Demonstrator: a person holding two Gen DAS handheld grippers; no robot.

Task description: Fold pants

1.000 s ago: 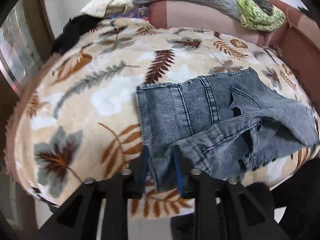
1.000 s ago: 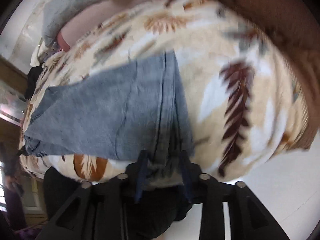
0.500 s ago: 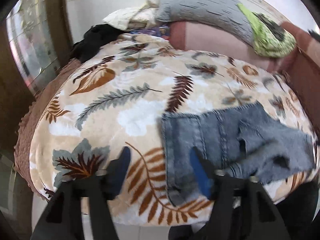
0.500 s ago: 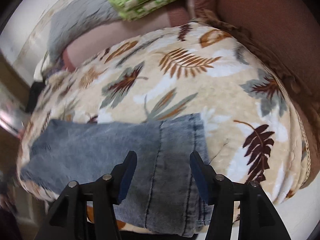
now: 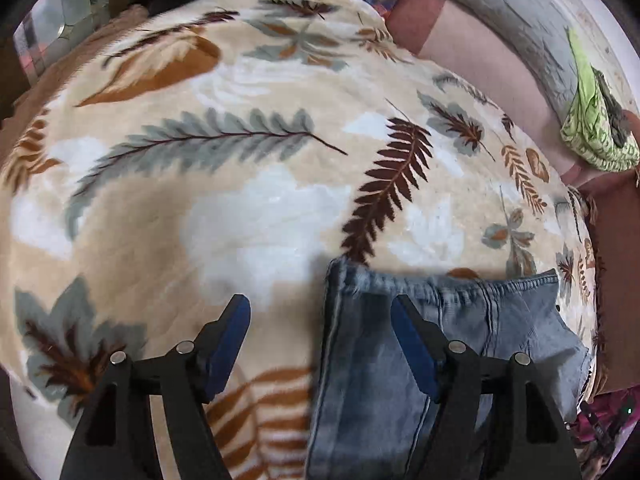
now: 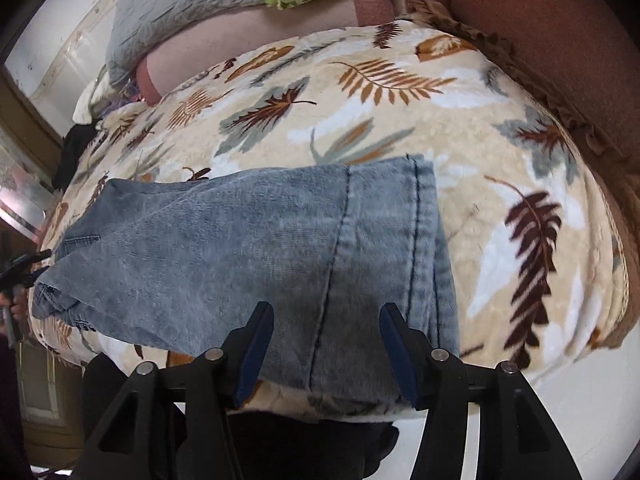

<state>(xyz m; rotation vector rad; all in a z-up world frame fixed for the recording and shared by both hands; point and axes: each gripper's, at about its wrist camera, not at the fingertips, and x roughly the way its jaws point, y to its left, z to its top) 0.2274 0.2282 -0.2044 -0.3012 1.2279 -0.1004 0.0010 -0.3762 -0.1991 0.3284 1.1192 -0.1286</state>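
pants (image 6: 248, 256): 1 pair, faded blue denim, folded flat on plush leaf-print blanket (image 5: 256, 208) | left gripper (image 5: 320, 344): jaws just opened wide, empty | right gripper (image 6: 326, 344): jaws just parted, spread above denim, gripping nothing

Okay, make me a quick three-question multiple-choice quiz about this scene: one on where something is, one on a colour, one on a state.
1. Where do the jeans lie?
A. on the leaf-print blanket
B. on the floor
C. on the grey pillow

2. What colour are the pads on the gripper fingers?
A. red
B. blue
C. yellow

3. How does the right gripper stand?
A. shut on the jeans
B. shut on nothing
C. open above the jeans

Answers:
1. A, the denim spreads over the blanket near its front edge.
2. B, the inner faces are dark blue.
3. C, its fingers stand apart, with no denim pinched.
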